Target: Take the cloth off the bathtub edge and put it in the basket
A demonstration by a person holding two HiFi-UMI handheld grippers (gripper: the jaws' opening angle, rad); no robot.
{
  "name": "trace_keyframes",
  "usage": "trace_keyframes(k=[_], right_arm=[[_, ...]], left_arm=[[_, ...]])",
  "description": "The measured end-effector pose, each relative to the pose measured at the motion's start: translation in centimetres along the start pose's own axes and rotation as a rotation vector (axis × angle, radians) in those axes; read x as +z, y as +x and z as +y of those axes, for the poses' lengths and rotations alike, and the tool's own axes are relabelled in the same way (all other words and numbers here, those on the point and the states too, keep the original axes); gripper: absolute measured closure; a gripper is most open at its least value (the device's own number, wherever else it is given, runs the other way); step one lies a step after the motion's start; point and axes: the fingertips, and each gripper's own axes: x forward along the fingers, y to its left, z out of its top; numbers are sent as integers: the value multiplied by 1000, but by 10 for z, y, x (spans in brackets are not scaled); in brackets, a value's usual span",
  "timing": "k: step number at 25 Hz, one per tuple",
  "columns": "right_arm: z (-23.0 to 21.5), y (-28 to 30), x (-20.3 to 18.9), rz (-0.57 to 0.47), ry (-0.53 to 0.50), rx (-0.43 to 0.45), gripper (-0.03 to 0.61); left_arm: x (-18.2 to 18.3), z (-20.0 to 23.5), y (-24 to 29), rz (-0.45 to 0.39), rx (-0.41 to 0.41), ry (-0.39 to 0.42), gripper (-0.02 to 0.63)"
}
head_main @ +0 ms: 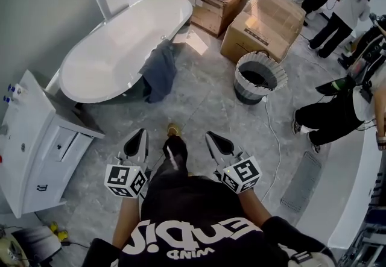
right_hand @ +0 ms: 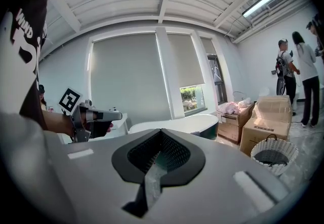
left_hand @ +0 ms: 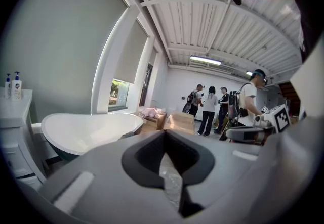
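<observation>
Ahead, a dark blue-grey cloth (head_main: 160,71) drapes the white oval bathtub (head_main: 102,61).
Left gripper (head_main: 140,134) and right gripper (head_main: 211,137) are both closed, empty; a pale round wicker basket (head_main: 240,77) stands right.

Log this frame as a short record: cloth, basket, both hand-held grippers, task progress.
cloth: dark grey-blue, draped over the bathtub edge, hanging down its outer side
basket: white woven, upright on the floor, beside the cardboard boxes
left hand-held gripper: jaws together, empty, well short of the tub
right hand-held gripper: jaws together, empty
task progress: cloth not yet taken
</observation>
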Motion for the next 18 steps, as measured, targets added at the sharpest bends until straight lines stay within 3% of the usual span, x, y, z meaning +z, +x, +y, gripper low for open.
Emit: trace_keyframes(k=[10,18], right_arm=[[-61,71,8,27,21,-41,569],[-103,151,39,40,37,-51,569]], left_arm=[[17,45,94,25,-32,-1,618],[56,93,177,47,-61,13,618]])
